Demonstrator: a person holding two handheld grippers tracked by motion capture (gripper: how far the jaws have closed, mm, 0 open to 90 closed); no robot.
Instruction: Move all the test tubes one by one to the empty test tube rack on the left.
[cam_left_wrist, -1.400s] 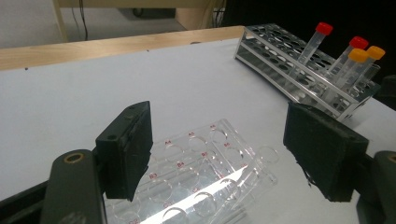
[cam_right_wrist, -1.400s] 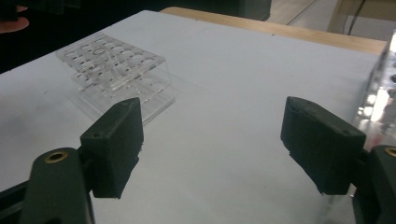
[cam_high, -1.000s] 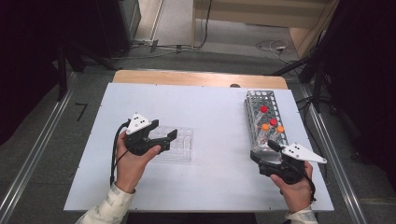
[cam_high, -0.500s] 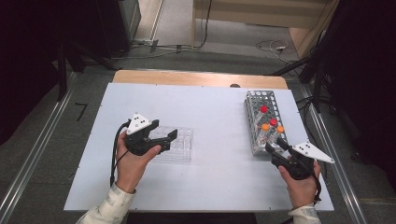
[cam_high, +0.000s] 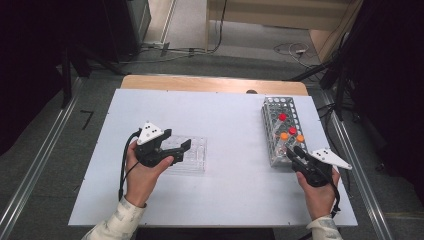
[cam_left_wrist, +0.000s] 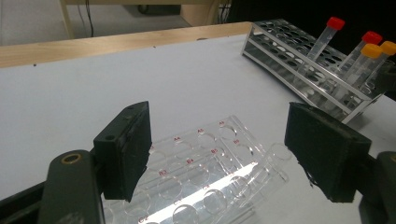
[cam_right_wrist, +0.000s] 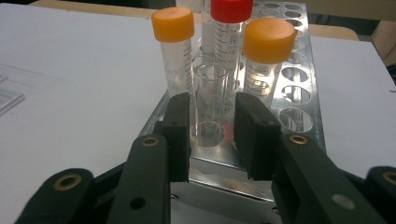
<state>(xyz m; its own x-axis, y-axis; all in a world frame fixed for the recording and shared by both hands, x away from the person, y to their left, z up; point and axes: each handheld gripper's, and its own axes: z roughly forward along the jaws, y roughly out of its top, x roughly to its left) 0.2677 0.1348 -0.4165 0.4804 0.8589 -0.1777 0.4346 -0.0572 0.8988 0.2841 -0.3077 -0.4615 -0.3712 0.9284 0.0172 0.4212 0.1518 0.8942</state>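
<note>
While the left hand-held gripper (cam_high: 172, 149) waits with jaws apart over the clear tray (cam_high: 192, 155), the right hand-held gripper (cam_right_wrist: 212, 133) has just been closing around the upright uncapped tube (cam_right_wrist: 211, 100) straight ahead, in the rack (cam_right_wrist: 299, 93); contact is unclear.

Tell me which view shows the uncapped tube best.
The right gripper view: the uncapped tube stands close and sharp in the metal rack, between the right gripper's jaws, which have just been closing. In the high view it is too small to tell; the left gripper view hides it.
</note>
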